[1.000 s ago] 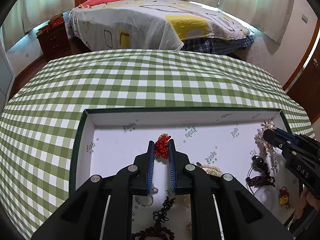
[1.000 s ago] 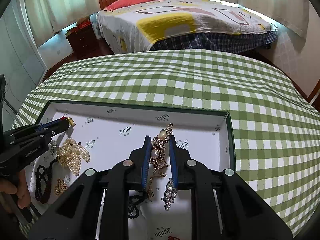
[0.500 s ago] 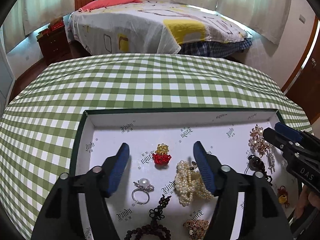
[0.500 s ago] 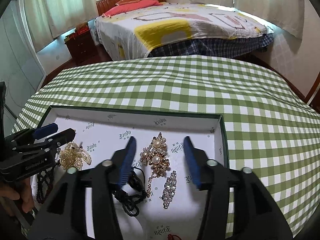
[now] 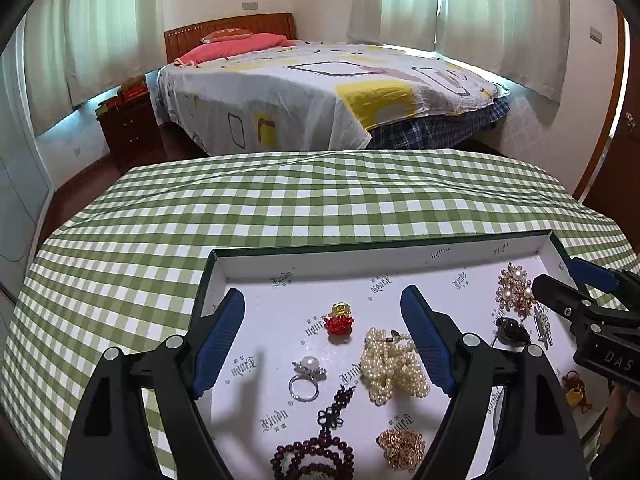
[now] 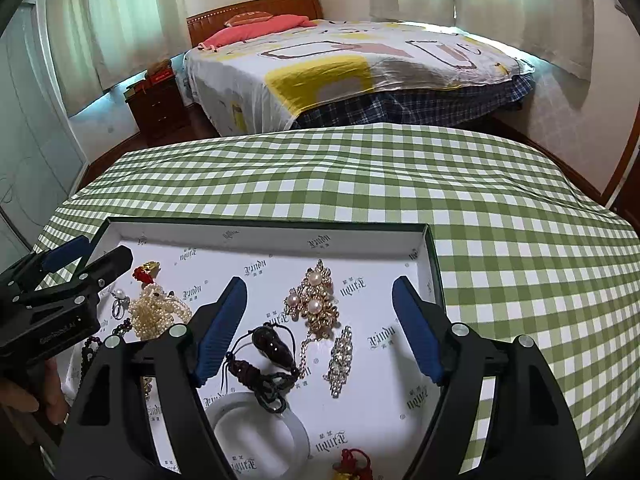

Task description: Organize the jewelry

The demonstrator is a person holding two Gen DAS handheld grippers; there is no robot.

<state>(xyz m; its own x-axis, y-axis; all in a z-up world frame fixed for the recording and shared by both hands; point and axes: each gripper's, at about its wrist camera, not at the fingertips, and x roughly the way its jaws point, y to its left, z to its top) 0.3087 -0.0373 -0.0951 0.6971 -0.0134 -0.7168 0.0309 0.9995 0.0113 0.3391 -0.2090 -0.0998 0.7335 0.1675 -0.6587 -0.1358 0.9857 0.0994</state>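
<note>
A shallow white-lined tray (image 5: pixel 360 250) (image 6: pixel 260 222) with a dark green rim holds the jewelry. My left gripper (image 5: pixel 322 296) hovers above it, its jaws opening, and a red and gold charm (image 5: pixel 339 318) lies loose on the liner below the gap. A pearl ring (image 5: pixel 306 376) and a heap of pearls (image 5: pixel 394 364) lie nearer. My right gripper (image 6: pixel 320 282) hovers over the tray's right end, jaws also opening. The gold pearl brooch (image 6: pixel 314 304) lies free under them, beside a rhinestone clip (image 6: pixel 340 360) and a dark pendant on a cord (image 6: pixel 272 346).
A dark bead bracelet (image 5: pixel 316 452) and a gold chain heap (image 5: pixel 400 446) lie at the tray's near edge, with a white bangle (image 6: pixel 256 428) towards its right end. The tray sits on a green checked tablecloth (image 6: pixel 500 240). A bed (image 5: pixel 320 92) stands beyond the table.
Both grippers have gone from shut to wide apart. The left let go of the red charm, the right let go of the brooch. Both drew back and up a little.
</note>
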